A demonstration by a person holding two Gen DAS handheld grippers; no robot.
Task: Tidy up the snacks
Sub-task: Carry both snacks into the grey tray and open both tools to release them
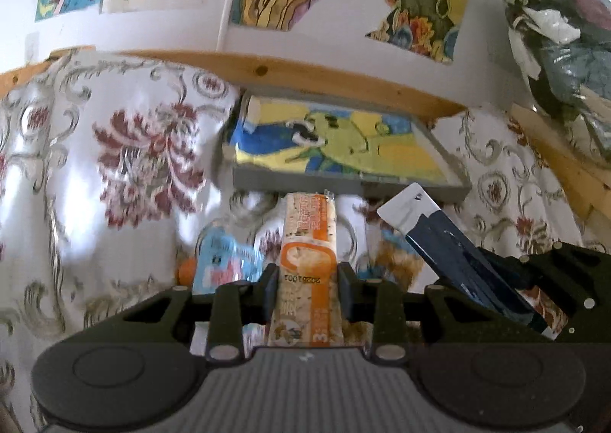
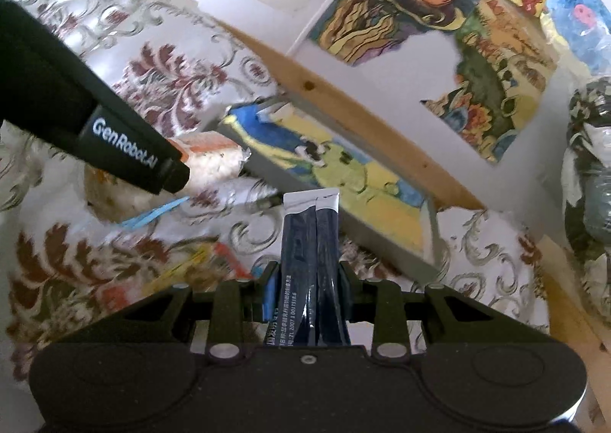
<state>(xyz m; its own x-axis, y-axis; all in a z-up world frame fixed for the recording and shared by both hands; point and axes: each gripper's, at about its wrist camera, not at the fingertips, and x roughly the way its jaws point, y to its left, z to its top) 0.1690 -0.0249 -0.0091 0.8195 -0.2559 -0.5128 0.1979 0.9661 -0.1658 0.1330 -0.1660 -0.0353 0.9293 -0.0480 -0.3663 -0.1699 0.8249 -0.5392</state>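
Note:
My left gripper (image 1: pixel 307 276) is shut on an orange-and-white snack bar (image 1: pixel 308 238) that stands upright between its fingers. My right gripper (image 2: pixel 308 276) is shut on a dark navy stick packet (image 2: pixel 311 242) with a white top. That packet (image 1: pixel 439 242) and the right gripper show at the lower right of the left wrist view. The left gripper's black body (image 2: pixel 114 142) and its bar (image 2: pixel 214 158) appear at the left of the right wrist view. Ahead lies a grey tray (image 1: pixel 343 184) with a yellow, blue and green picture inside, also seen as the tray (image 2: pixel 382 238).
A floral cloth (image 1: pixel 133 165) covers the table. A blue-and-pink packet (image 1: pixel 225 265) and an orange ball lie below the left gripper. Red-yellow wrappers (image 2: pixel 198 265) lie on the cloth. A wooden rail (image 1: pixel 343 81) edges the table by a postered wall; bagged clothes (image 1: pixel 565 31) sit right.

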